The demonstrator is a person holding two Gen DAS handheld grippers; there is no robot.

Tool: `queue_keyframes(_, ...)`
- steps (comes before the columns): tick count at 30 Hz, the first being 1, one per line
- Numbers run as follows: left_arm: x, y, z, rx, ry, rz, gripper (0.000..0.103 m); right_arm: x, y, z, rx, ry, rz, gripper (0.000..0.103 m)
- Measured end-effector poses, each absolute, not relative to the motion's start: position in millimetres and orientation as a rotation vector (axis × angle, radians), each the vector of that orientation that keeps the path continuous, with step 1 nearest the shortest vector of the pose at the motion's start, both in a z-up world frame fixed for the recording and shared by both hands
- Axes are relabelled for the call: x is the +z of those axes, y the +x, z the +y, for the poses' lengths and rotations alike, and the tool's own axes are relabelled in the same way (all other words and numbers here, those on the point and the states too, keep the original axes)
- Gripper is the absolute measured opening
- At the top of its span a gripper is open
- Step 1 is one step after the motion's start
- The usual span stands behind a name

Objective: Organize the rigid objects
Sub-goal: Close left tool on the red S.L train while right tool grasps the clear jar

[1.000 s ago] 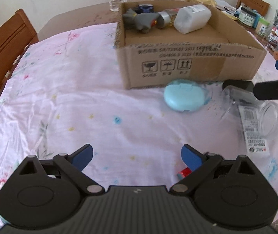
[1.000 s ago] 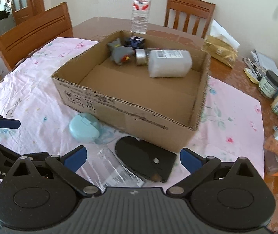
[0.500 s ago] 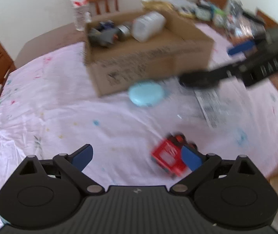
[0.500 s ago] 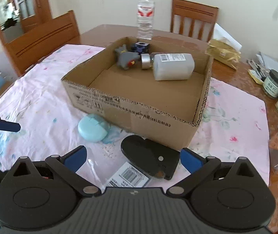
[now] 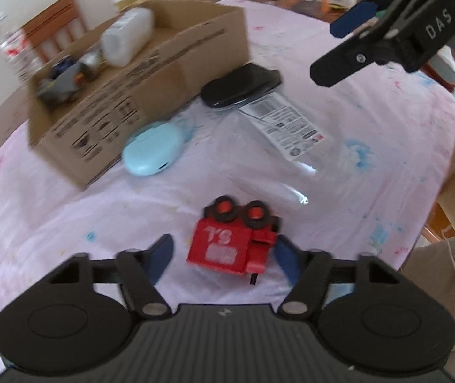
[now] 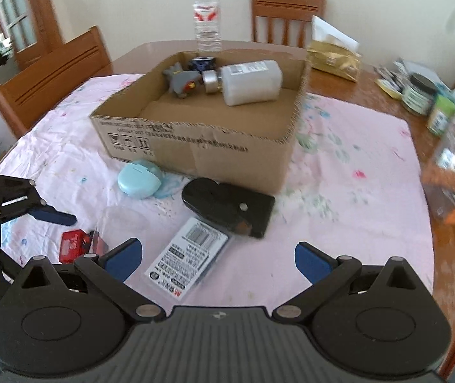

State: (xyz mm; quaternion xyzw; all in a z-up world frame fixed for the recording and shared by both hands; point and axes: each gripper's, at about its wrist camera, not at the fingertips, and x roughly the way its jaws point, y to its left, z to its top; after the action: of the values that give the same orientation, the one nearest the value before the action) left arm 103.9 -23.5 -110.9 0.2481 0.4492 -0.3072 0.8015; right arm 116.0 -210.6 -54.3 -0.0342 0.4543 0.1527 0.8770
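Between my left gripper's [image 5: 223, 253] wide fingers sits the red toy [image 5: 233, 239], lined up for grabbing; right gripper [image 6: 217, 260] wide, empty.

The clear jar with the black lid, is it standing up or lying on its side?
Lying on its side. The clear jar rests on the tablecloth, black lid toward the cardboard box, label facing up.

Bright, soft daylight fills both views; shadows under the cardboard box [image 6: 201, 146] are faint. The left wrist view is smeared with motion blur, strongest on the box [image 5: 138, 95] and far clutter. The right view is sharper, blurring toward its right edge. Fisheye curvature bends the bench [image 6: 371, 73] rim and darkens corners
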Motion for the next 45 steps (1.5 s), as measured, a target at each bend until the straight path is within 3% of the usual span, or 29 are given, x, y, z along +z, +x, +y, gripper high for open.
queue_keyframes(9, -113, 114, -4, -0.661, 0.471, 0.968, 0.05, -59, 94, -190, 0.363, -0.093, 0.981, 0.103)
queue_keyframes(19, -113, 107, 17, -0.474, 0.327, 1.002, 0.05, -70, 97, -147, 0.707, -0.637, 0.917, 0.103)
queue_keyframes(25, -113, 99, 21, -0.393, 0.268, 1.009, 0.05, -76, 111, -124, 0.886, -0.799, 0.876, 0.103)
queue_keyframes(45, -113, 100, 21, -0.339, 0.225, 1.008, 0.05, -96, 149, -69, 1.141, -0.883, 0.869, 0.103)
